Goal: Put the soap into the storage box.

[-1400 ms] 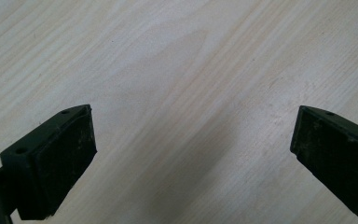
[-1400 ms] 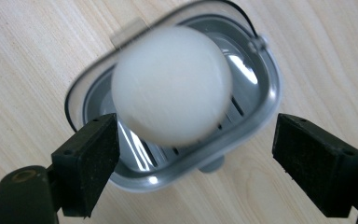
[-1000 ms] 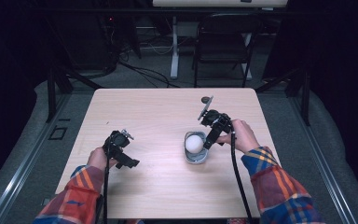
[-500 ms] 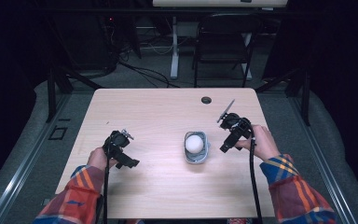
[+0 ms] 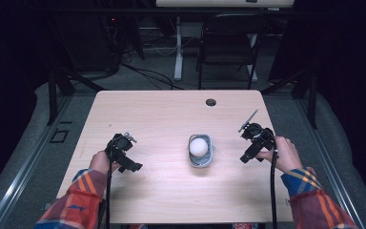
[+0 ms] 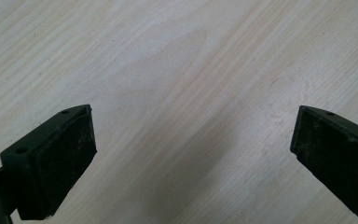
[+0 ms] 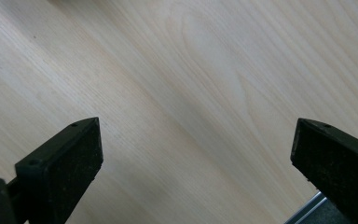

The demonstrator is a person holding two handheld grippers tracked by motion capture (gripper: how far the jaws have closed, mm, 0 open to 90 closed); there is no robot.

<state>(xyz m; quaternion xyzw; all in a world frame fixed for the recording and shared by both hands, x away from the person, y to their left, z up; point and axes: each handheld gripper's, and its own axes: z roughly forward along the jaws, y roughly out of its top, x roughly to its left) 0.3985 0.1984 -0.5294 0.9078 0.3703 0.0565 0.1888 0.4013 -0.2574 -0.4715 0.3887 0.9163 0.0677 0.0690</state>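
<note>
A white ball (image 5: 198,147) rests in a small grey cup (image 5: 203,162) at the middle of the light wooden table (image 5: 162,114). My right gripper (image 5: 253,142) hovers to the right of the cup, well apart from it. Its jaws have just been opening and stand wide in the right gripper view (image 7: 196,149), with bare wood and nothing else between them. My left gripper (image 5: 124,153) is low over the table to the left of the cup. In the left gripper view (image 6: 191,140) its jaws also stand wide apart over bare wood.
A dark cable hole (image 5: 211,102) sits near the table's far edge. The metal table edge (image 7: 307,212) shows close under my right gripper. A black chair (image 5: 226,43) and cables stand on the floor beyond the table.
My right gripper has drawn away from the cup with the ball to the right, toward the table's right edge. The left gripper has stayed put.
</note>
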